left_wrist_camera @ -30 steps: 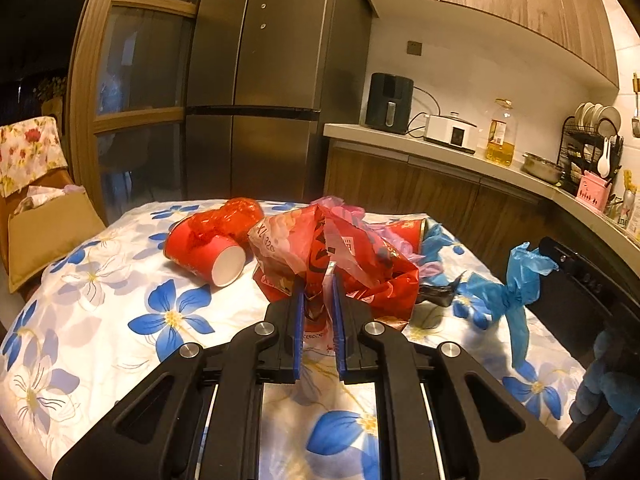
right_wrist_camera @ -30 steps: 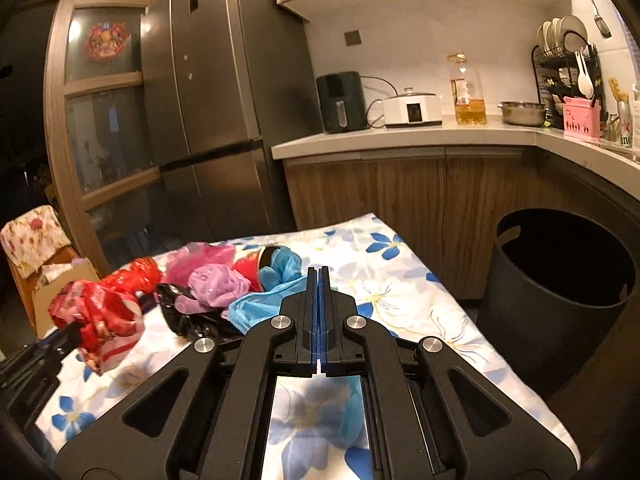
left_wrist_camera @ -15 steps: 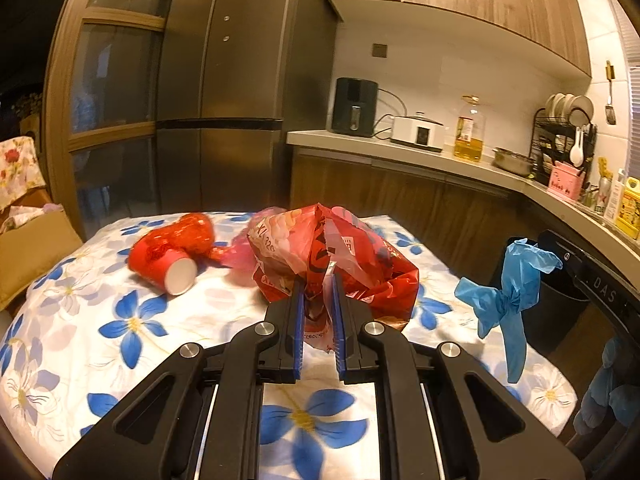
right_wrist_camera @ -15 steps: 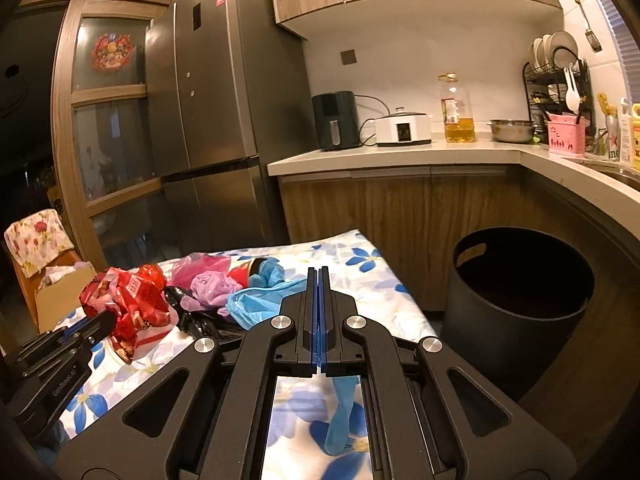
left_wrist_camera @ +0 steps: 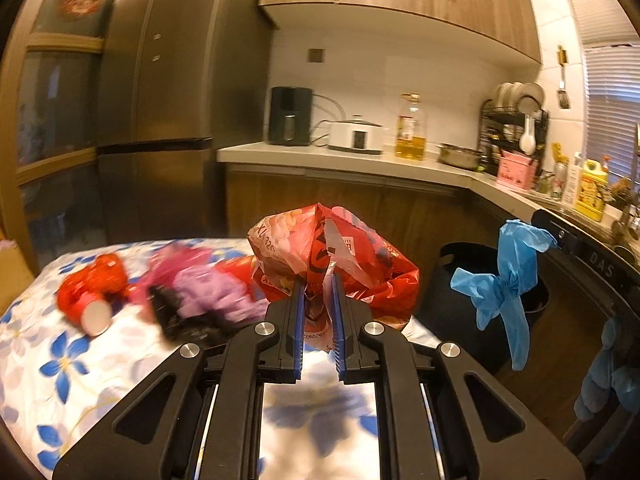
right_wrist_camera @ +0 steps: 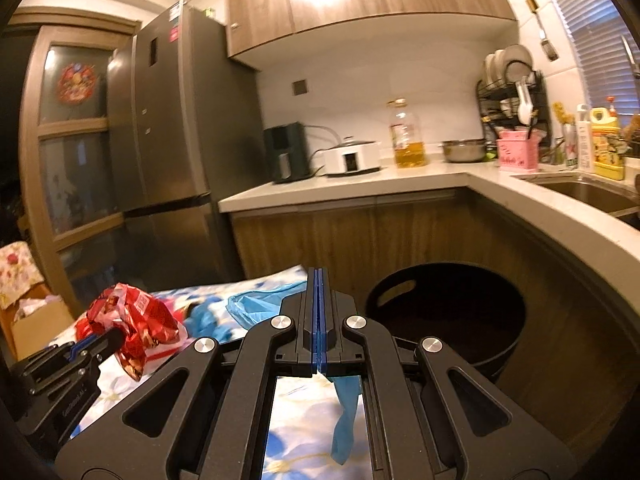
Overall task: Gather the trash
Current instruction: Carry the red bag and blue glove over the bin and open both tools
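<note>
Left wrist view: the left gripper (left_wrist_camera: 318, 300) sits at lower centre, its jaws clenched on the crumpled neck of a red printed plastic bag (left_wrist_camera: 332, 256) that bulges above them, lifted clear of the flower-patterned tabletop (left_wrist_camera: 60, 364). At the right of the frame a knotted blue plastic bag (left_wrist_camera: 502, 288) hangs from the right gripper, whose body enters from the right edge. Behind it, partly hidden, is the black trash bin (left_wrist_camera: 460, 276). At left centre, blurred, a red paper cup (left_wrist_camera: 90, 304) and a heap of pink and black bags (left_wrist_camera: 196, 300) lie on the cloth.

Right wrist view: the right gripper (right_wrist_camera: 318, 320) fills lower centre, jaws fully pressed together on the thin blue film, which spreads out behind them and dangles below. The bin's open mouth lies just right of the jaws. The left gripper with its red bag shows at lower left.

To do this carry well, I would bring each bundle squarely over the bin mouth before letting go, the blue one first since it looks nearer. Light film tends to cling to the pads, so the jaws should part wide, low over the opening, with the trailing tail inside the rim
</note>
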`<state>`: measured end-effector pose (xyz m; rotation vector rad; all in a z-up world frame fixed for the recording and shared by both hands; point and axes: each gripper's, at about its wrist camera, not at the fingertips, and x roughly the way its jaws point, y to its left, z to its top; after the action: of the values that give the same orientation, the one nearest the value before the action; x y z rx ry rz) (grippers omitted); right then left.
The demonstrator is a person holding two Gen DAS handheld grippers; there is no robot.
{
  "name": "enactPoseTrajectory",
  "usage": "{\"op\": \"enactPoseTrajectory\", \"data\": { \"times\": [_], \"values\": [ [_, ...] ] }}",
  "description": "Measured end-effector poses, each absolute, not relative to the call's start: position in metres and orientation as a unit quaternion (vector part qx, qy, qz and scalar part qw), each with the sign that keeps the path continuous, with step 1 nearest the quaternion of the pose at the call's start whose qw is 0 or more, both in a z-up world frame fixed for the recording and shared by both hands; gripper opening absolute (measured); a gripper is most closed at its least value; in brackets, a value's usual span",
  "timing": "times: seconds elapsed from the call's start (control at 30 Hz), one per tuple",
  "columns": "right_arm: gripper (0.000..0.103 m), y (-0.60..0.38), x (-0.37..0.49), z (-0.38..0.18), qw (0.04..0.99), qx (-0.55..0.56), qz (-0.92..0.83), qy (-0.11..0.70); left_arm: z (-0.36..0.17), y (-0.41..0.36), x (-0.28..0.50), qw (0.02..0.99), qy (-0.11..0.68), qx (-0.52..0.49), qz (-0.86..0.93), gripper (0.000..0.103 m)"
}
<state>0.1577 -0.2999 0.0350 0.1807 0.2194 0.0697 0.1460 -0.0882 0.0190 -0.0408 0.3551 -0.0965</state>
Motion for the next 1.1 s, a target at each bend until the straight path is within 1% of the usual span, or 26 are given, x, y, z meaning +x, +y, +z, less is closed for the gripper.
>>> {"op": "enactPoseTrajectory", "data": {
  "times": [0.37,0.73,1.03,1.1],
  "values": [
    [0.001,-0.37,0.178,0.032,0.986,0.125,-0.027,0.104,0.027,-0.148,0.173,0.98,0.172,0.0,-0.103,0.012],
    [0.001,-0.407,0.202,0.028,0.983,0.15,-0.032,0.098,0.04,-0.209,0.202,0.976,0.145,0.01,-0.162,0.012],
    [0.002,-0.423,0.226,0.008,0.979,0.148,-0.034,0.137,0.028,-0.242,0.225,0.966,0.158,0.014,-0.203,0.013],
    [0.004,-0.426,0.228,0.004,0.977,0.149,-0.04,0.146,0.024,-0.247,0.229,0.964,0.162,0.019,-0.208,0.013]
  ]
}}
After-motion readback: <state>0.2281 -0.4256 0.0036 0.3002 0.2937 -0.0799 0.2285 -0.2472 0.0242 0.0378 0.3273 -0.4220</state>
